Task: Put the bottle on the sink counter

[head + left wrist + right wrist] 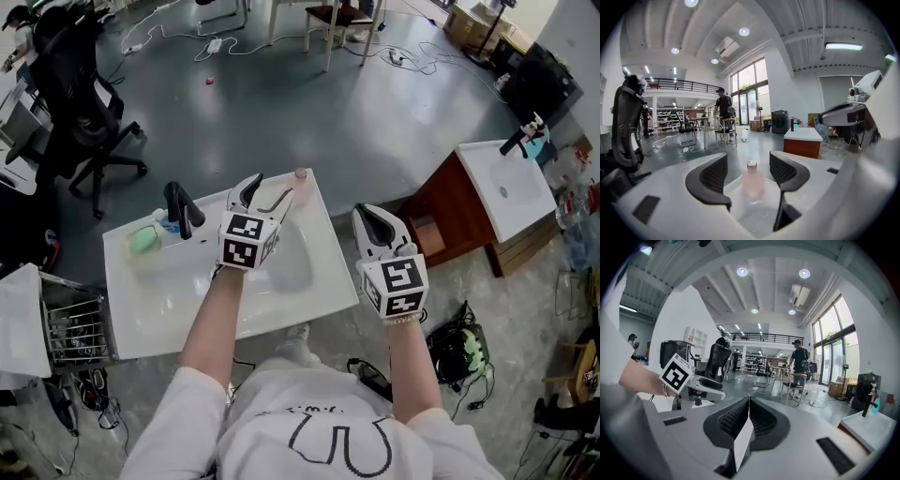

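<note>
- Pink and see-through, the bottle [300, 175] stands upright on the far rim of the white sink counter [281, 309], behind the basin [286, 267] and towards the counter's far right corner.
- We see nothing touching it. In the left gripper view it shows in the gap between the jaws but beyond their tips, and neither pad presses on it.
- Our left gripper [266, 192] hangs over the basin with its jaws spread wide and nothing clamped in them.
- Our right gripper [375, 223] is held off the counter's right edge, above the floor. Its jaws are pressed together on nothing but each other.
- The black faucet [183, 208] and a green object [143, 241] sit at the counter's left end, well apart from the bottle, so nothing there crowds it.
- We judge the main step done: the bottle rests on the counter, on its own base and free of both grippers.
- What seems left is small. We need to draw the left gripper clear without brushing the bottle, which stands close to the rim and could tip off the back edge if knocked.
- We cannot tell from these views how firmly the base sits on the rim, as the bottle looks blurred.
</note>
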{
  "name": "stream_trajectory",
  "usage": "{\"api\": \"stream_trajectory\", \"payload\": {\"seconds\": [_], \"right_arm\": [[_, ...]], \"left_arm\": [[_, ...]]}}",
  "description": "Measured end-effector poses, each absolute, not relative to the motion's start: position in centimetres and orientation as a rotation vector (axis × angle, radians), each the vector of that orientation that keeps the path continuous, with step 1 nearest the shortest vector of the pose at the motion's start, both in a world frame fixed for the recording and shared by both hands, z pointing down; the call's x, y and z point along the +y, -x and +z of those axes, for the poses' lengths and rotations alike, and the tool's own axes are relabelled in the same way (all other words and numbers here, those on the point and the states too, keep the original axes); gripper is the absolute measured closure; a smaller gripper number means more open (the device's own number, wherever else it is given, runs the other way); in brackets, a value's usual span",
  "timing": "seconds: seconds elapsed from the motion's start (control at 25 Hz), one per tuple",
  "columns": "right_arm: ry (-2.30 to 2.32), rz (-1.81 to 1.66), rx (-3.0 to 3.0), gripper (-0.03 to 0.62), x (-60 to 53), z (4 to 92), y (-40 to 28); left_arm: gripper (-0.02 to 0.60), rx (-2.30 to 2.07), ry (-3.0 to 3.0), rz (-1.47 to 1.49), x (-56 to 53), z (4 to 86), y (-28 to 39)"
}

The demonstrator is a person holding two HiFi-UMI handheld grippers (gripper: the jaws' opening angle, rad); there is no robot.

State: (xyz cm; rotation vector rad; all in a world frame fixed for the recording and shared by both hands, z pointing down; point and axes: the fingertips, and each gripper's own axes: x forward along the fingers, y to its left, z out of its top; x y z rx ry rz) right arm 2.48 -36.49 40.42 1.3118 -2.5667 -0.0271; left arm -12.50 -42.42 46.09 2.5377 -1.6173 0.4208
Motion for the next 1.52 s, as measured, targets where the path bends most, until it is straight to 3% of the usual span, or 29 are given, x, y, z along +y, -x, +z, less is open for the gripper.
{"api": "stream_trajectory", "payload": {"seconds": [0.6,0.68,0.88,1.08,1.52], "right_arm": [[-1.294,-0.170,-2.655,0.563,-32.8,34.1,-2.6],[-1.305,-0.194,-2.657,0.563,-32.6,33.4,-2.9],[-1.334,-0.251,-2.666,0.563,-32.3,31.4,-3.6],[-1.348,-0.295,-2.694,0.563,-31.7,30.0,-4.0],[-1.426,-0.410,-2.701,0.565,-30.3,26.4,-5.5]], "left_arm": [[0.307,-1.832,-2.537,0.291,-36.2,39.1,16.3],[0.362,-1.869,-2.541,0.275,-35.6,38.2,16.8],[0.424,-1.963,-2.555,0.191,-34.1,35.2,17.7],[0.569,-2.033,-2.580,0.088,-32.4,32.7,18.3],[0.572,-2.153,-2.569,-0.104,-28.7,27.2,20.5]]}}
